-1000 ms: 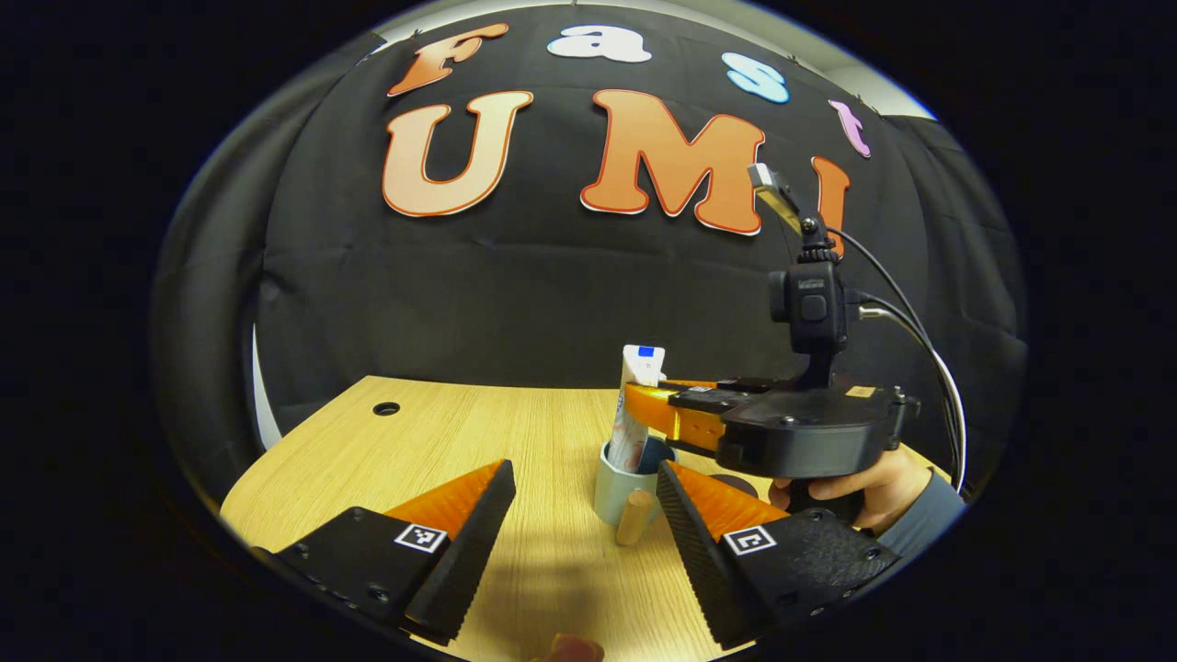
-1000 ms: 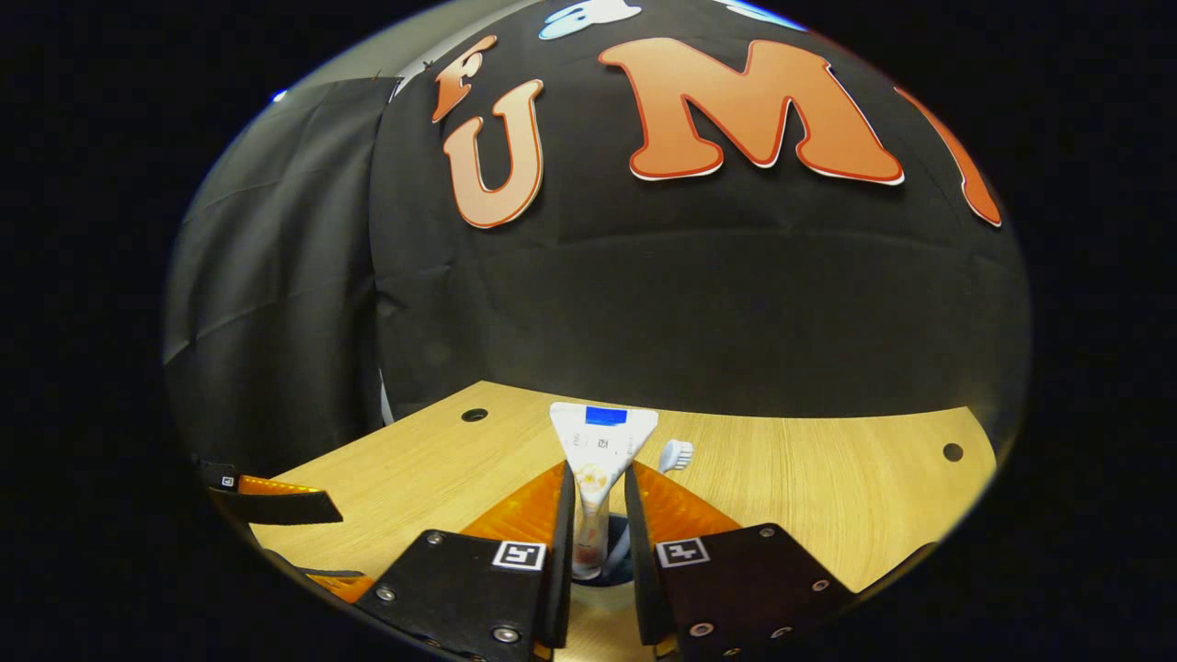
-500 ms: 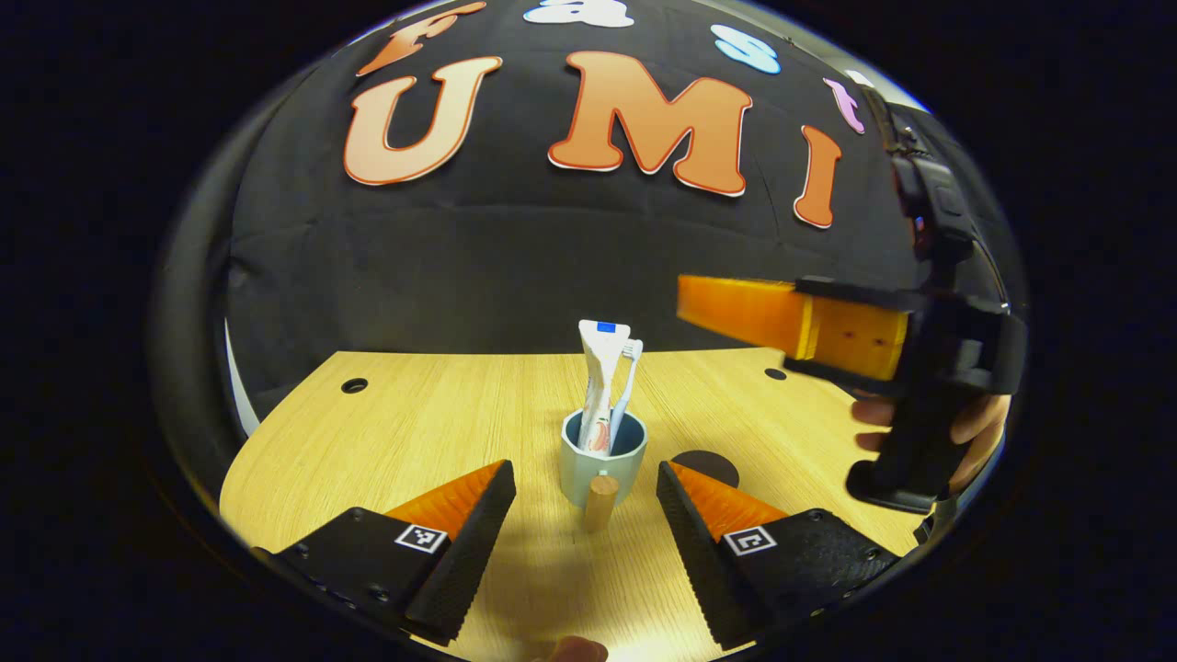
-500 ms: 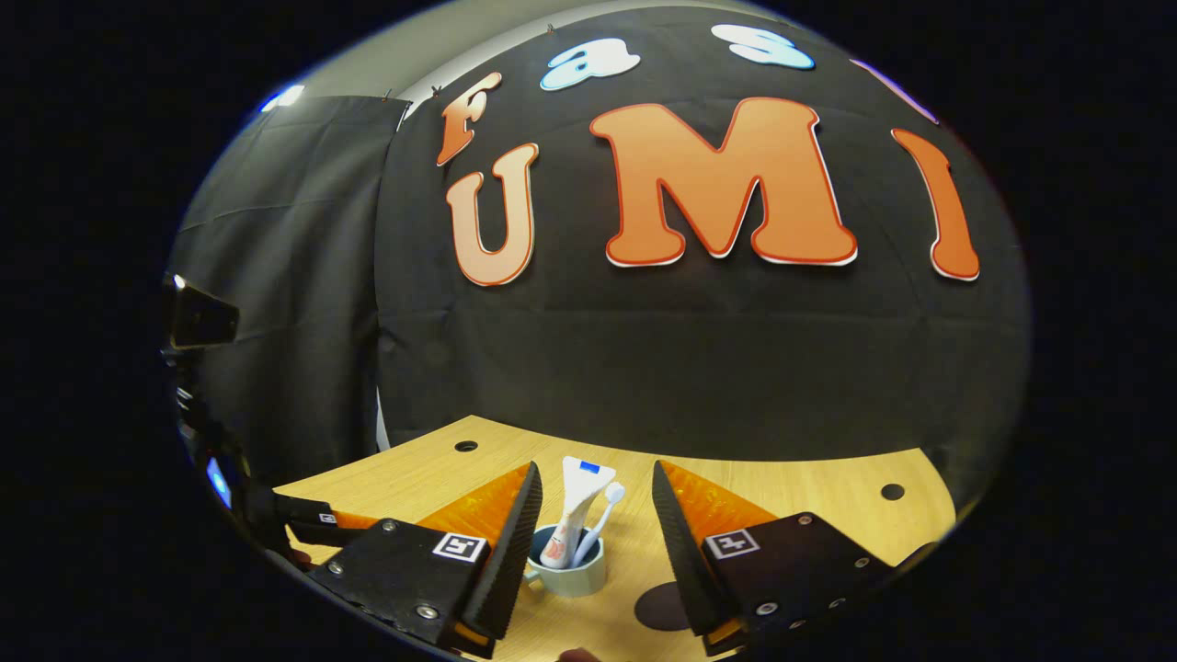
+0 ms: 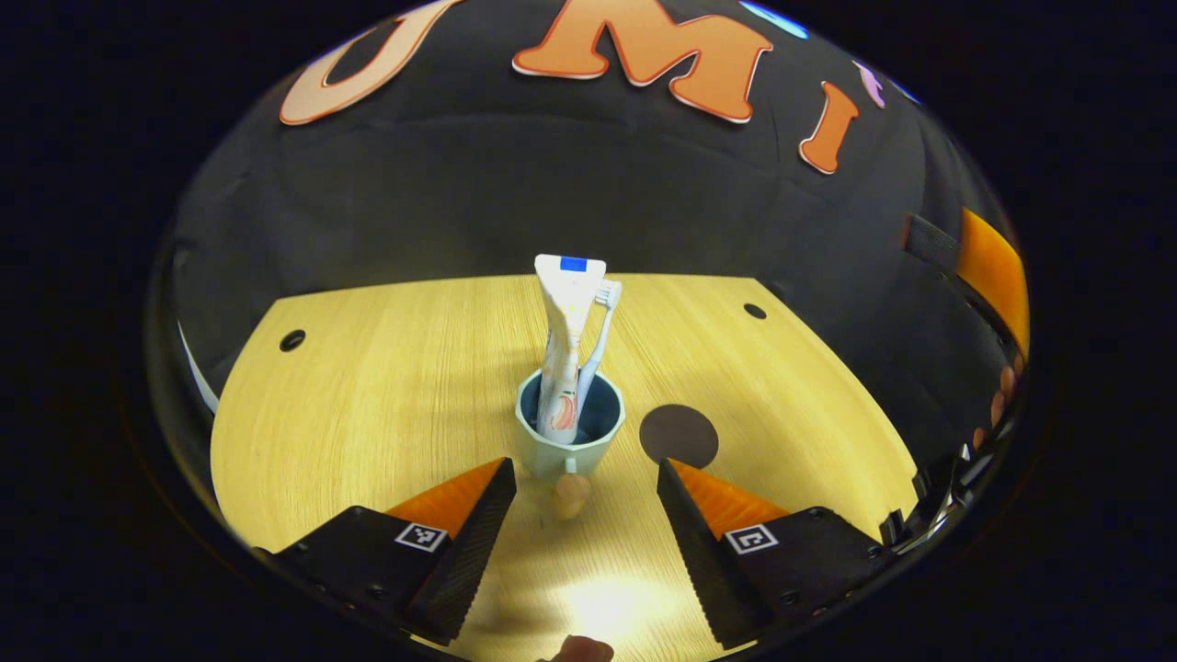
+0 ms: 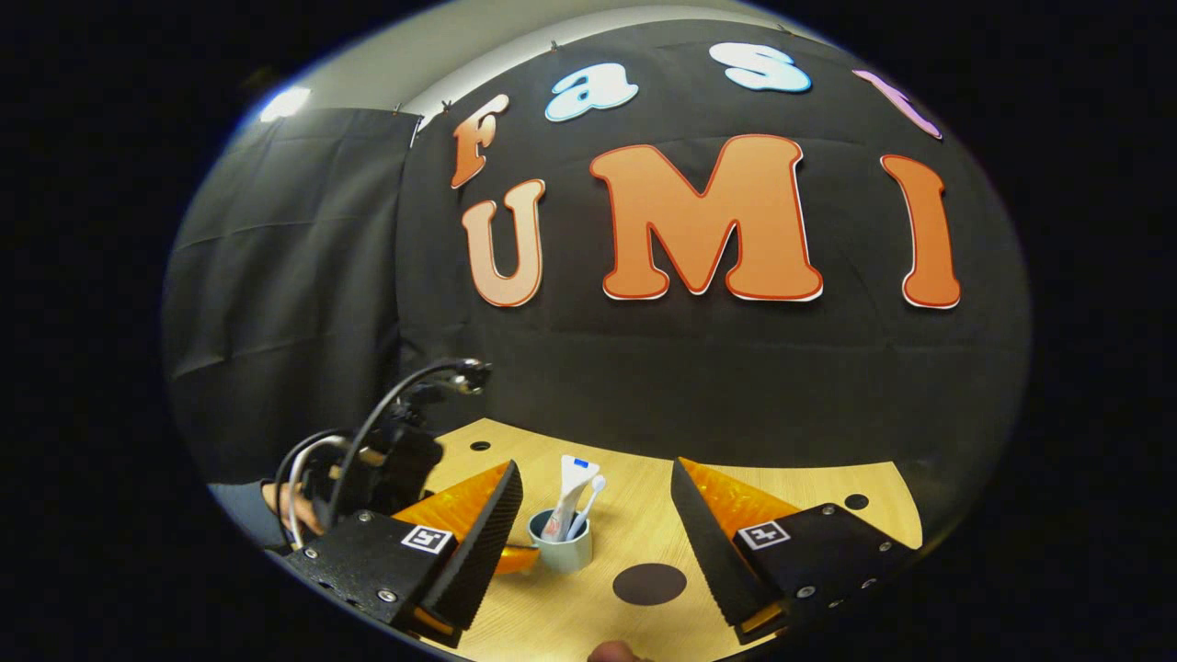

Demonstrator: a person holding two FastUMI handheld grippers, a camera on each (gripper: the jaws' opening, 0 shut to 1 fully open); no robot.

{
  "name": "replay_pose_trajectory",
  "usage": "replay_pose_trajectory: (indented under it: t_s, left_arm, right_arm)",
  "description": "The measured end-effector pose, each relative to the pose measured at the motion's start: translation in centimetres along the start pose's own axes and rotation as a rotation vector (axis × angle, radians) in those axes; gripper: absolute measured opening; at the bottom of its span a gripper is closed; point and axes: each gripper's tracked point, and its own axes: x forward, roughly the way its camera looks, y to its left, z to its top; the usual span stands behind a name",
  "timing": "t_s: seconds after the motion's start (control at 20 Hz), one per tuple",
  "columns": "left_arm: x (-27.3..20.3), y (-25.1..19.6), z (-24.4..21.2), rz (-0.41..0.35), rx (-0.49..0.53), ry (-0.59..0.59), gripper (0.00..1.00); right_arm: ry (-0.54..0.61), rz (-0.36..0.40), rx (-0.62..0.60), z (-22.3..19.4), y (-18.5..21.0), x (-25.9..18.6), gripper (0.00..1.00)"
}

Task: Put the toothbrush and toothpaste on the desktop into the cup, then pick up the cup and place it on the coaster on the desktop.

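A pale blue-grey cup [image 5: 568, 439] with a wooden handle [image 5: 570, 495] stands on the wooden desktop [image 5: 368, 386]. A white toothpaste tube [image 5: 564, 340] and a toothbrush [image 5: 599, 324] stand upright in it. A dark round coaster [image 5: 679, 435] lies just right of the cup, apart from it. My left gripper [image 5: 584, 467] is open, its fingers either side of the handle without touching. In the right gripper view the cup [image 6: 561, 550] and coaster [image 6: 649, 584] lie farther off, and my right gripper [image 6: 596, 467] hangs open above and behind them.
Small round holes [image 5: 292, 340] mark the desktop's far corners. The right gripper's body [image 5: 988, 276] shows at the far right edge of the left gripper view. The left gripper's body with cables [image 6: 405, 455] and a hand [image 6: 276, 501] show left of the cup.
My right gripper opened, released the toothpaste into the cup and drew back up and away. My left gripper rose and tilted down over the cup.
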Motion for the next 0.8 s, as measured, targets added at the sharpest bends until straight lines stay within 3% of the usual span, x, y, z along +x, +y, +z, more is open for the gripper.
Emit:
replay_pose_trajectory:
  t_s: [0.45, 0.8]
  left_arm:
    - [2.6, 0.1, -2.2, 0.057, 0.009, 0.312, 0.92]
    - [5.1, 1.0, -3.9, 0.146, -0.008, 0.444, 0.89]
  right_arm:
    - [-0.05, -0.01, -0.076, 1.4, -0.8, -6.8, 0.97]
    - [-0.033, -0.012, -0.074, 0.3, -1.6, -9.8, 0.97]
